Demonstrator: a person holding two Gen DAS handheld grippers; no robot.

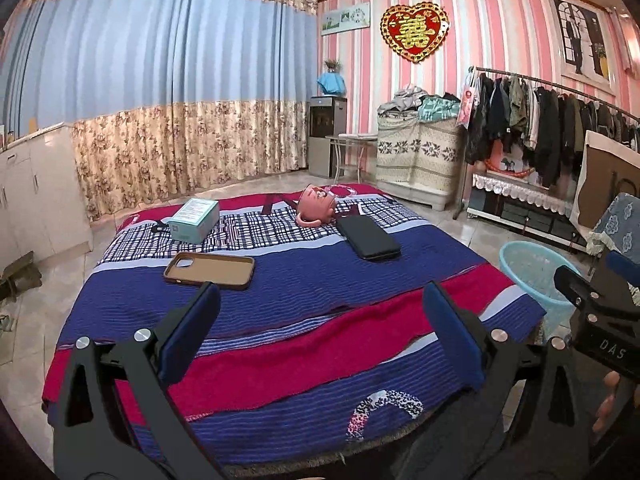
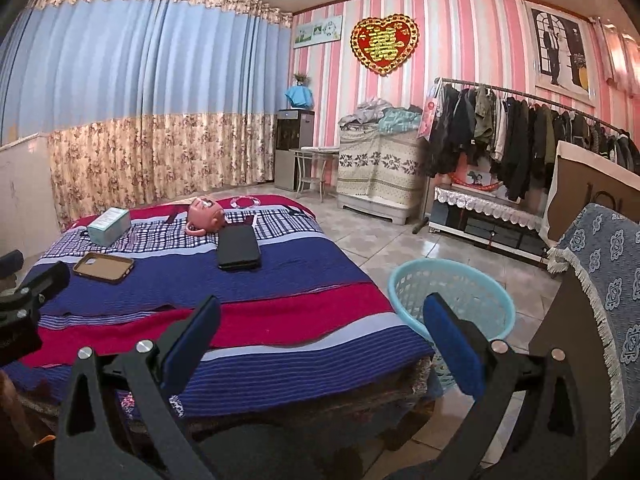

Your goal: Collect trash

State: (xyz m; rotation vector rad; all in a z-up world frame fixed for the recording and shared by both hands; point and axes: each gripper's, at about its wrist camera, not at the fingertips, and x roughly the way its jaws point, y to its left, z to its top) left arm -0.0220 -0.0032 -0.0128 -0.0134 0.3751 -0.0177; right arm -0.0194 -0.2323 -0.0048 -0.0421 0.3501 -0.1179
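Grippers are both held spread wide with nothing between the blue pads: left gripper (image 1: 320,332) over the near half of the tabletop, right gripper (image 2: 320,340) over its right near corner, partly over the bin. The low tabletop, covered in a blue, red and white striped cloth (image 1: 280,288), carries all loose items on its far half. A teal and white cardboard box (image 1: 194,218) is seen at the far left, lying flat. A brown leather-look phone case (image 1: 209,271), inner side up, lies nearer than the box, well apart from it. A pink ceramic teapot-shaped vessel (image 1: 316,206), tipped on its side, sits at the far centre. A black flat wallet-like case (image 1: 368,238) lies just beside it on the near right; contact between the two cannot be told. A clear ring-shaped plastic piece (image 1: 342,190) is seen behind the pink vessel. A light-blue perforated plastic waste basket (image 2: 452,300) stands on the tiled floor, just beside the tabletop's right edge. Its contents cannot be made out. A hand (image 1: 608,400) is partly visible at the right edge of the left wrist view, on the other gripper.
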